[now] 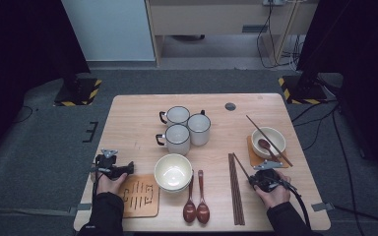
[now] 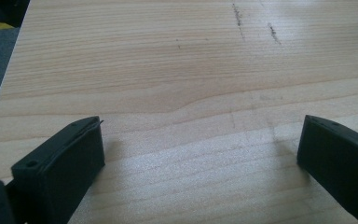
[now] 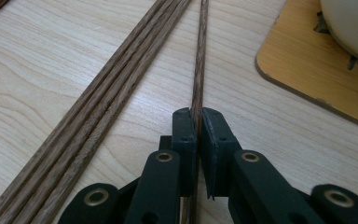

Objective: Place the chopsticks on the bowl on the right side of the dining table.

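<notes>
Your right hand-held gripper is pinching a single chopstick, its pads pressed flat against the two sides of the stick. That chopstick lies on the table just beside the bundle of chopsticks, slanting off toward the bamboo coaster that carries the small bowl. From above, your right hand-held gripper sits at the near end of the stick.

The chopstick looks like dark, grained wood: thin, stiff, very light, with narrow sides. It will probably want to roll or pivot in a grip this far from its middle, so keep the pinch square across the flats and lift gently. It should not bend, but the far tip may swing. The table top is smooth pale wood, so a dropped stick would likely slide.

Your left hand-held gripper is spread wide over bare table, with nothing between its jaws; from above it rests near the slotted wooden mat.
</notes>
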Motion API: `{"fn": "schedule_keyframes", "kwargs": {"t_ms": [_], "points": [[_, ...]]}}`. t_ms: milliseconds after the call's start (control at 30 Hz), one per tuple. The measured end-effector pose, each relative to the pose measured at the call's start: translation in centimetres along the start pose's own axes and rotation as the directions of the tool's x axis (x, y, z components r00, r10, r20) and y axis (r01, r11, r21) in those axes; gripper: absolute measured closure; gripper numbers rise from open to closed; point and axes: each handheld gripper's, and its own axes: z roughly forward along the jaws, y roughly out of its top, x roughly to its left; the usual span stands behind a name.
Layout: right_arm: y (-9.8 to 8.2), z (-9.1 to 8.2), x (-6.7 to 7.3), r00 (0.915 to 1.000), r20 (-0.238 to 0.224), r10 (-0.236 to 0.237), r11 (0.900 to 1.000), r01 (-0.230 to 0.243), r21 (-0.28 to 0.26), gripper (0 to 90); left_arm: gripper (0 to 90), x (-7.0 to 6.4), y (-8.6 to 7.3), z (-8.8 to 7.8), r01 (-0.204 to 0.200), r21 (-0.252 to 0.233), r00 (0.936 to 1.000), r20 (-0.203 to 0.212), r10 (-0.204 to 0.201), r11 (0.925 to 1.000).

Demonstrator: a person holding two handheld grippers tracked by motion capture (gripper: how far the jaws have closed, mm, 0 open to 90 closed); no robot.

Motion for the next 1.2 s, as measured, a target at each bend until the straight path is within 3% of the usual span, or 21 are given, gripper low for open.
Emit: {"fn": "schedule_keyframes", "kwargs": {"t_ms": [367,800,1200], "points": [[-0.1,-0.1,-0.5,1.0,0.006,0.004,1.0,-0.004,0.005,84.5,0.0,0.0,0.0,0.0,0.0,0.0,1.0,0.0,0.0,1.0],[-0.7,-1.4,-0.7,0.9995,-0.001,0.031,0.998,-0.031,-0.048,80.1,0.0,0.0,0.0,0.0,0.0,0.0,1.0,0.0,0.0,1.0],[-1.8,-1.8,-0.8,0.9987,-0.002,0.051,0.998,-0.052,-0.036,80.8,0.0,0.0,0.0,0.0,0.0,0.0,1.0,0.0,0.0,1.0]]}}
